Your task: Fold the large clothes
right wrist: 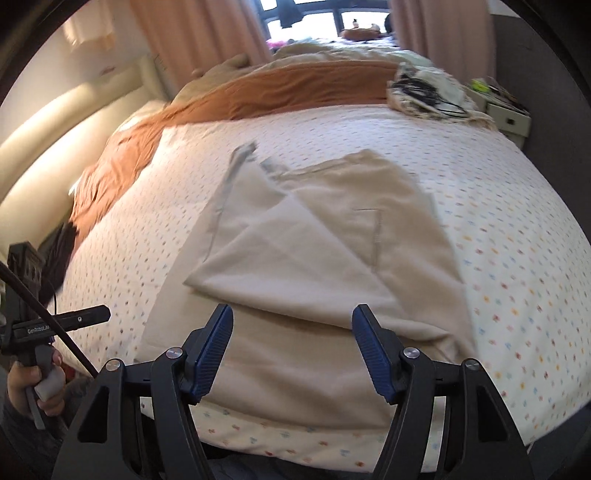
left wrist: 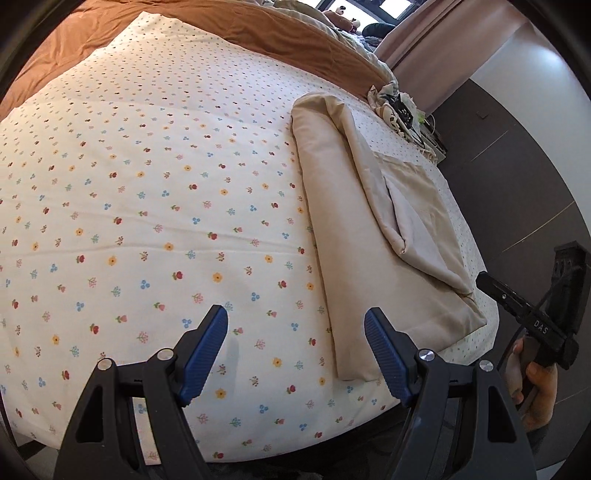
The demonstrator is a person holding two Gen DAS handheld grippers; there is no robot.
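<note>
Beige cotton garment [right wrist: 332, 236], partly folded, lay flat on the flower-print bedsheet [left wrist: 147, 184] close to the near edge of the bed; one panel turned over as a paler triangular flap [right wrist: 280, 254], long folded edge running away from the viewer. Orange-brown blanket [left wrist: 110, 33] bunched further up the bed, well apart. Small heap of cloth and black cables [right wrist: 428, 92] at the far corner, also apart.

Left gripper [left wrist: 295, 354]: blue fingers spread wide, nothing between them, poised over bare sheet just beside the garment's folded edge. Right gripper [right wrist: 291, 350]: fingers parted, nothing between them, poised above the garment's near hem. No earlier view available for comparison.

Step judged in hand: re-grasp for the next fold. Recommended practice:
- Pinch both near corners through all layers, not the top flap alone.
- Lift evenly, keeping the hem taut between both grips.
- Carry across and lay down edge to edge.
- Avoid snagging the sheet beneath; thin fabric likely to slip and wrinkle.
</note>
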